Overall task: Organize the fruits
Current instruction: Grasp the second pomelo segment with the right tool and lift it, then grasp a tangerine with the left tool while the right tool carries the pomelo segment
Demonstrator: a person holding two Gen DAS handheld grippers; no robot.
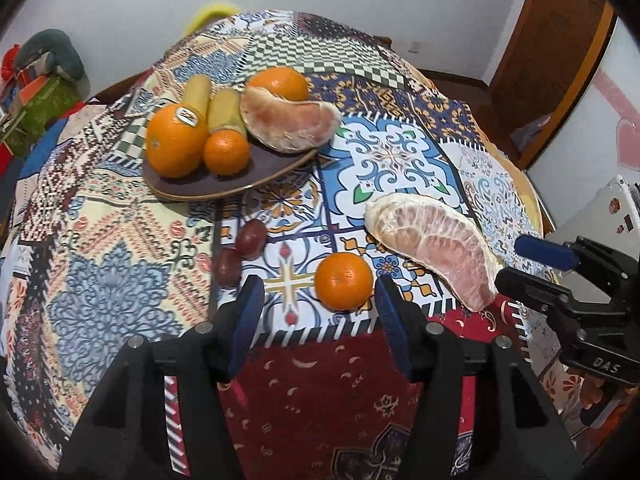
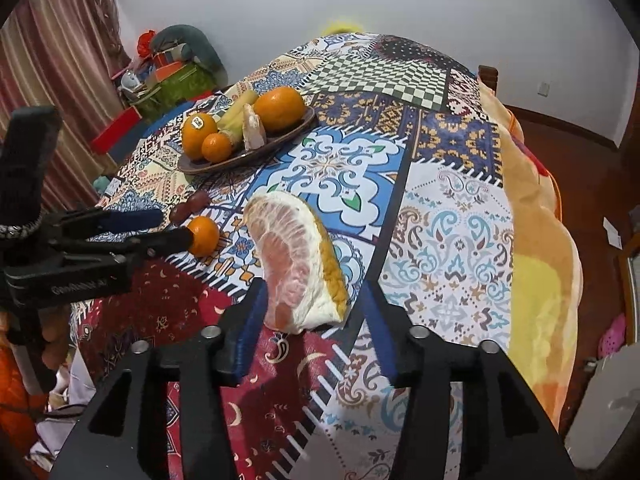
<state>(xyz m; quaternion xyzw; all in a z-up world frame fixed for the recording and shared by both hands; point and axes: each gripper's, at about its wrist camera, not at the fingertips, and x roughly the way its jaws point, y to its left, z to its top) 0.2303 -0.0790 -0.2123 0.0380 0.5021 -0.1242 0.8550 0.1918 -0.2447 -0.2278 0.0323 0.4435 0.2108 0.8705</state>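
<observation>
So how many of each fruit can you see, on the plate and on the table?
Oranges: 4, namely big stickered one, small one, back one, loose one
Pomelo wedges: 2, one on the plate, one on the table
Yellow-green long fruits: 2
Red grapes: 2
Total: 10

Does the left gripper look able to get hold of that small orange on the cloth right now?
Probably yes. The left gripper is open, and the small orange sits on the tablecloth just ahead of its fingertips, with nothing between. The pomelo wedge lies off to one side, apart from it.
</observation>
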